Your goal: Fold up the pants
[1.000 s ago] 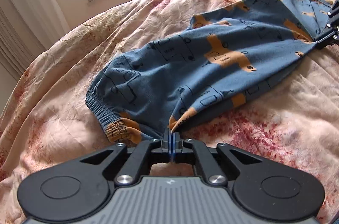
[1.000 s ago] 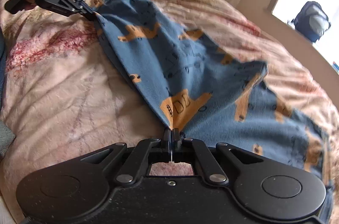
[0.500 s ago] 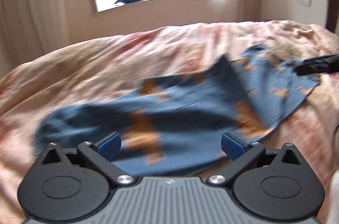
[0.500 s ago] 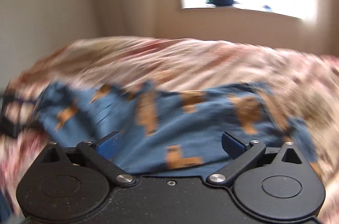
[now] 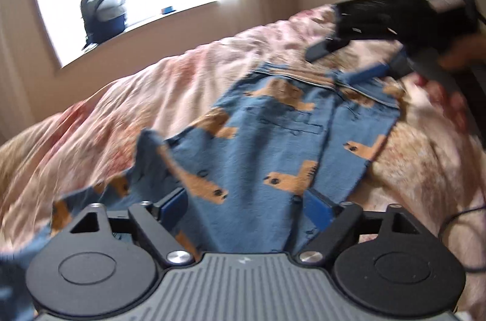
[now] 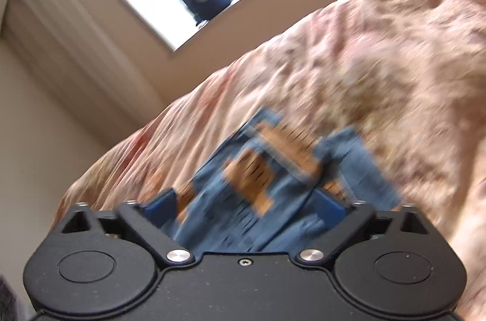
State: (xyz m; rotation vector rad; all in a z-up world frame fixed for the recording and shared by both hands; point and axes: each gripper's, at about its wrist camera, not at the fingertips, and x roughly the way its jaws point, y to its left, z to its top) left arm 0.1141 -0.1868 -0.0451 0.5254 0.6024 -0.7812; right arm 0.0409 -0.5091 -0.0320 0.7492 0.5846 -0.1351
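The blue pants with orange animal prints (image 5: 273,145) lie spread on the pink floral bedspread (image 5: 145,108). My left gripper (image 5: 244,207) is open, its blue pads apart just above the near part of the pants, holding nothing. My right gripper (image 6: 244,207) is open over the far end of the pants (image 6: 273,169), which look blurred. It also shows in the left wrist view (image 5: 349,59) at the top right, open above the pants' far edge.
A dark backpack (image 5: 103,14) stands on the window sill beyond the bed. A small blue item (image 5: 167,8) lies on the sill. A dark cable (image 5: 461,227) runs over the bedspread at the right. The bedspread (image 6: 379,63) is wrinkled.
Both grippers were shut on the pants one second ago. They have opened and let go. The pants now lie on the bed, and both grippers have swung to new viewpoints.
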